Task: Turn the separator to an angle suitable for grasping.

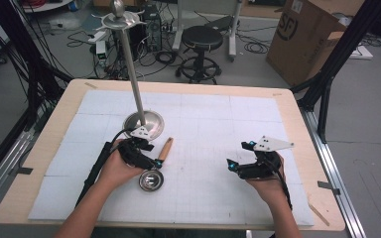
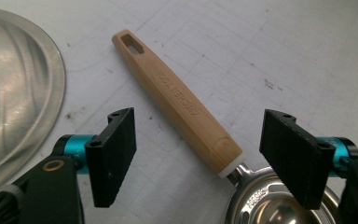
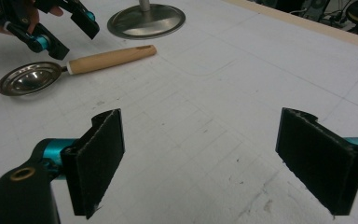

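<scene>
White gridded mat (image 1: 203, 129) is seen from high view; a steel ladle (image 1: 155, 171) lies under the left gripper (image 1: 146, 156). Left gripper view: jaws apart around the wooden handle (image 2: 182, 100), untouched, embossed "KITCHEN TOOL". Right gripper view: right gripper (image 3: 200, 158) jaws held wide, nothing between.

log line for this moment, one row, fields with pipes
left gripper: open, jaws either side of ladle handle, not gripping | right gripper: open, nothing between jaws | ladle: flat on mat | stand base: beside ladle handle
</scene>
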